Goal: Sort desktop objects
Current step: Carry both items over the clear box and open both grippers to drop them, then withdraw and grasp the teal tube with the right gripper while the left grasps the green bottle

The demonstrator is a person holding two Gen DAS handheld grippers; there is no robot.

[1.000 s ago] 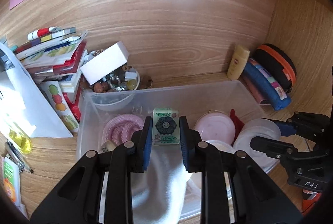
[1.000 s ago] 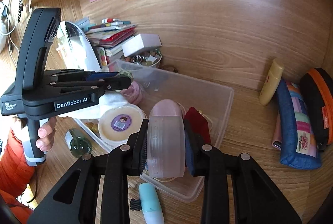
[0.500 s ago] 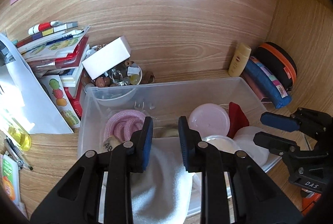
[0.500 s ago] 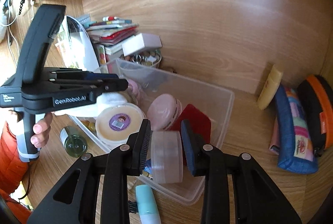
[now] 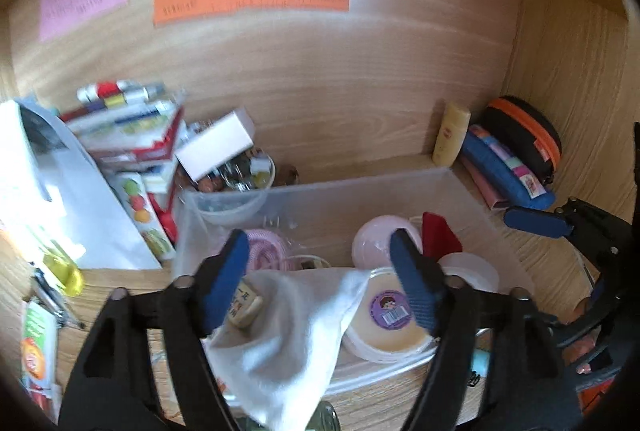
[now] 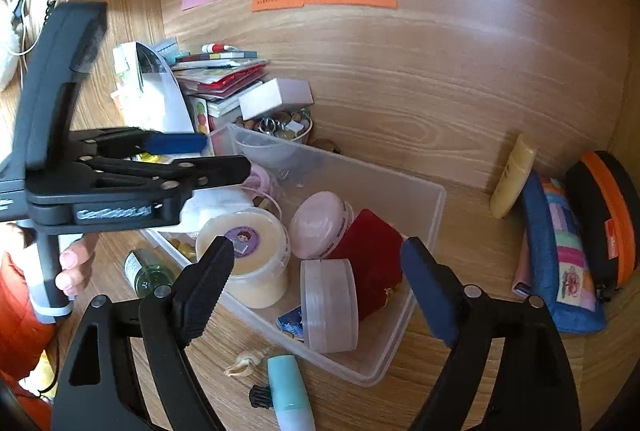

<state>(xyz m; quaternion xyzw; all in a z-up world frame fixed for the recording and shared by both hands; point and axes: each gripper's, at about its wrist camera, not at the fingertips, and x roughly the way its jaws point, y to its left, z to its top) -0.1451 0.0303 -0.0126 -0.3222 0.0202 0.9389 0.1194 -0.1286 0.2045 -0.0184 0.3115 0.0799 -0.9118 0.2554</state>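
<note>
- Grippers both released within the last second: left gripper [image 5: 318,271] dropped its green flower-print tile and stood wide, empty, over the clear plastic storage bin [image 6: 434,215].
- Right gripper [image 6: 316,285] had let go of the translucent round pink jar [image 6: 330,305]; jaws wide, jar lay on its side in the bin's near corner beside the dark red box [image 6: 372,251].
- Tile was out of sight, probably by the white cloth [image 5: 288,343].
- Teal-capped tube [image 6: 286,387] and small green glass bottle [image 6: 146,273] remained on the worktop [image 6: 460,383], likely next.
</note>
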